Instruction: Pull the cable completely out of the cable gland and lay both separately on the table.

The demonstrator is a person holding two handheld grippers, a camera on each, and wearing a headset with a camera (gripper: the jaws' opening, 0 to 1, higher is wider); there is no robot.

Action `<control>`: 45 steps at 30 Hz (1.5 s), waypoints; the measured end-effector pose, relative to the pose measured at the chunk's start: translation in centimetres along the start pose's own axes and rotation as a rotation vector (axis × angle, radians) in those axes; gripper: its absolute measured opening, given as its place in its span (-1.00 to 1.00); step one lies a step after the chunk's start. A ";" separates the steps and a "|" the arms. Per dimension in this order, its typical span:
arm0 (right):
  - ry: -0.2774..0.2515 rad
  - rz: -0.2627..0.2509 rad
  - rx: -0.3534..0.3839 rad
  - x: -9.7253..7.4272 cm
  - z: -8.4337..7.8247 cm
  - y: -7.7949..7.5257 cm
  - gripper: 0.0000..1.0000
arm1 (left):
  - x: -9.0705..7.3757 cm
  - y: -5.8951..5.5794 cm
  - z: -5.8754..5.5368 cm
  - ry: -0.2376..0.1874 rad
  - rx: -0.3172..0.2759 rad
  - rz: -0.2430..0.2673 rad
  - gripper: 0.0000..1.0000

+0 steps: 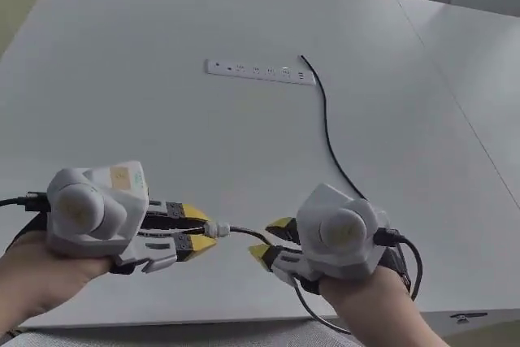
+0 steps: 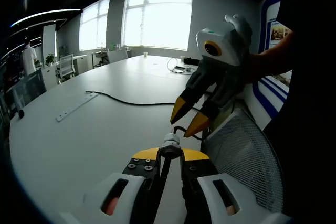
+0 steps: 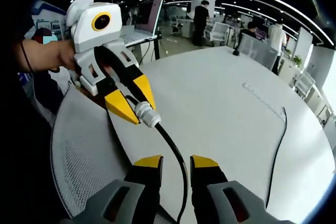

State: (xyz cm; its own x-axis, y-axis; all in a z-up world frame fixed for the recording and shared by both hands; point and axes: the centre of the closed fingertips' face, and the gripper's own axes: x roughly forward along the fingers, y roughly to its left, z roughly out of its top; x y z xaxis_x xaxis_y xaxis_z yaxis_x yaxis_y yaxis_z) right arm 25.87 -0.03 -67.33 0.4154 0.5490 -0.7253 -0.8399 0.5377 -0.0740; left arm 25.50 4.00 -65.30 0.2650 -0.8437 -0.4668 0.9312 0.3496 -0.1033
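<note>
Cable gland point(image 1: 216, 229) with cable point(image 1: 244, 233) through it, above the worktop's point(image 1: 244, 136) near edge.
Left claw point(image 1: 208, 230) clamps the light, rigid gland; right claw point(image 1: 270, 240) stands apart around the limp, likely slippery cable, so pinch it near the gland.

White rounded shells point(image 1: 89, 207), yellow-tipped black left tongs point(image 1: 206, 231) and right tongs point(image 1: 267, 240), black rear cables point(image 1: 417, 259).
</note>
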 end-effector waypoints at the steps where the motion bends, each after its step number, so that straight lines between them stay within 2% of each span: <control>1: -0.004 -0.004 -0.035 -0.1 0.5 0.2 -0.65 | 0.0 0.0 0.0 -0.001 0.000 0.001 -0.70; 4: 0.000 -0.012 -0.159 0.1 1.8 0.8 -0.68 | 0.1 -0.1 0.1 -0.005 -0.003 0.000 -0.70; 6: 0.008 -0.009 -0.206 0.3 2.1 1.2 -0.70 | 0.2 -0.2 0.1 -0.005 -0.003 -0.003 -0.70; 8: 0.032 -0.001 -0.216 0.7 1.9 1.5 -0.76 | 0.2 -0.4 0.2 -0.004 -0.006 -0.008 -0.70; 11: 0.034 -0.013 -0.294 0.9 2.1 1.4 -0.82 | 0.2 -0.4 0.1 -0.002 -0.004 -0.009 -0.70; 17: 0.031 -0.006 -0.337 1.1 2.1 1.3 -0.96 | 0.2 -0.4 0.1 -0.003 -0.007 -0.012 -0.70; 21: 0.025 -0.009 -0.337 1.2 2.2 1.2 -0.98 | 0.2 -0.2 0.1 -0.008 -0.009 -0.007 -0.70; 27: 0.018 -0.017 -0.239 1.3 2.0 0.5 -0.99 | 0.3 0.0 0.3 -0.013 -0.010 -0.005 -0.70; 38: 0.017 -0.036 -0.032 1.4 0.6 -1.1 -0.99 | -0.1 0.6 0.4 -0.020 -0.010 0.004 -0.70; 42: 0.051 -0.032 0.156 1.7 -0.8 -1.7 -1.00 | -0.1 0.7 0.3 -0.018 -0.008 0.006 -0.70; 45: 0.044 -0.029 0.225 1.7 -1.2 -2.1 -0.99 | -0.1 0.6 0.4 -0.023 -0.010 0.008 -0.70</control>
State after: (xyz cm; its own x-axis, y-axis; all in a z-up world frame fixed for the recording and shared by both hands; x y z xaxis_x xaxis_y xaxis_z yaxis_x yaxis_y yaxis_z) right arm 27.94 -0.94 -69.23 0.4185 0.5050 -0.7549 -0.7268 0.6847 0.0551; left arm 26.16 4.10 -64.96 0.2779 -0.8501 -0.4474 0.9267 0.3599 -0.1082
